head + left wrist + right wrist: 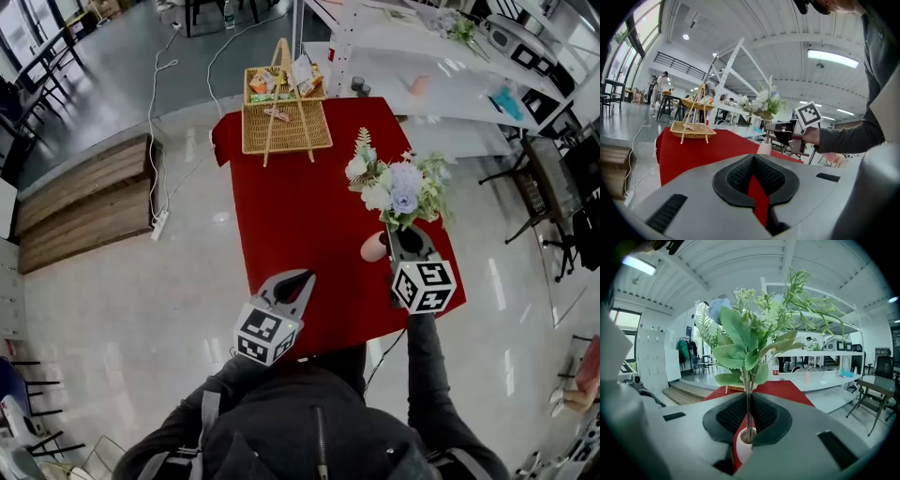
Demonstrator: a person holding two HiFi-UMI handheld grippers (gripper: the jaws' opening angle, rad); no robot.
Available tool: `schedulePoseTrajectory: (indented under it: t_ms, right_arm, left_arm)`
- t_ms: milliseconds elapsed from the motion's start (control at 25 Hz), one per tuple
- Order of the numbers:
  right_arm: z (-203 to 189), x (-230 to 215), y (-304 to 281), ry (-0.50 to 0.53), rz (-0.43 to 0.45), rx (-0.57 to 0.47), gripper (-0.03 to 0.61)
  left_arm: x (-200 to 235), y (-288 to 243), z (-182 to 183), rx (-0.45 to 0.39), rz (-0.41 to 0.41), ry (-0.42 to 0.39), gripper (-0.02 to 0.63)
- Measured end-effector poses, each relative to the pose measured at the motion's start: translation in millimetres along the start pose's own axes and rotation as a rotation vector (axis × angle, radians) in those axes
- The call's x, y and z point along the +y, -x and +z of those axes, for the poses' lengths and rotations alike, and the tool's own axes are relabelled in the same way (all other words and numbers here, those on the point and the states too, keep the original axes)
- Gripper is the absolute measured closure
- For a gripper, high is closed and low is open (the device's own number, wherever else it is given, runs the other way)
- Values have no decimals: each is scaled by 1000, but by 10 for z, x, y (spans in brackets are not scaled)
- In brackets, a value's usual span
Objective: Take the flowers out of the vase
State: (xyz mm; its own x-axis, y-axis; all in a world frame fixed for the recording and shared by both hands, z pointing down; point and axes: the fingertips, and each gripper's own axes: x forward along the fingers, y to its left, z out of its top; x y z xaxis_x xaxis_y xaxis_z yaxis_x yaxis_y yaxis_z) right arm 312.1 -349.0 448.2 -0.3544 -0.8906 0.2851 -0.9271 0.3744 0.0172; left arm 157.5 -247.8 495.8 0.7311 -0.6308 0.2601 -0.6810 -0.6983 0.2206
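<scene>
My right gripper (749,420) is clenched on the thin green stems of the bunch of artificial flowers (745,333), white and pale lilac-blue blooms among broad green leaves. Its dark ribbed fingers (725,417) pinch the stems just above the mouth of the small rounded pinkish-white vase (743,448). The stems run down into that mouth, so the flowers are in the vase, standing upright. The vase stands on the surface covered with a red cloth (295,211), near its right edge and towards the end closest to me. In the head view it shows just left of my right gripper. My dark sleeve (427,375) reaches in from below.

My left gripper (298,279) hovers over the near edge of the red surface, well apart from the vase and to its left. Its fingers (738,177) are closed together with nothing between them, and only the red cloth shows through the gap between the pads.

At the far end of the surface sits a woven wicker basket with a tall upright handle (284,122), holding a few small packets. It is well apart from the flowers. Around the surface lies a glossy pale floor (112,309), and a low wooden platform (84,202) lies off to the left
</scene>
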Motion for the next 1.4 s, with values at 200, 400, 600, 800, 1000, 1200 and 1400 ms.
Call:
schedulePoseTrajectory:
  t_ms: [200, 400, 600, 800, 1000, 1200, 1400]
  right_arm:
    - [169, 14, 77, 32, -9, -36, 551]
    - [401, -34, 152, 29, -32, -83, 551]
    - [703, -8, 271, 22, -36, -150, 551]
    - [924, 100, 353, 34, -20, -198, 551]
    - [1045, 280, 420, -12, 15, -213, 551]
    - [964, 451, 458, -20, 23, -202, 551]
    - [650, 654, 475, -76, 29, -159, 551]
  left_arm:
    - [-14, 3, -9, 0, -13, 3, 606]
    - [-45, -15, 16, -8, -34, 4, 606]
    - [-83, 0, 20, -7, -59, -3, 606]
    - [-102, 20, 11, -9, -65, -1, 606]
    - [-77, 106, 11, -19, -53, 2, 606]
    - [-46, 146, 12, -22, -49, 4, 606]
    - [-54, 155, -14, -14, -64, 3, 606]
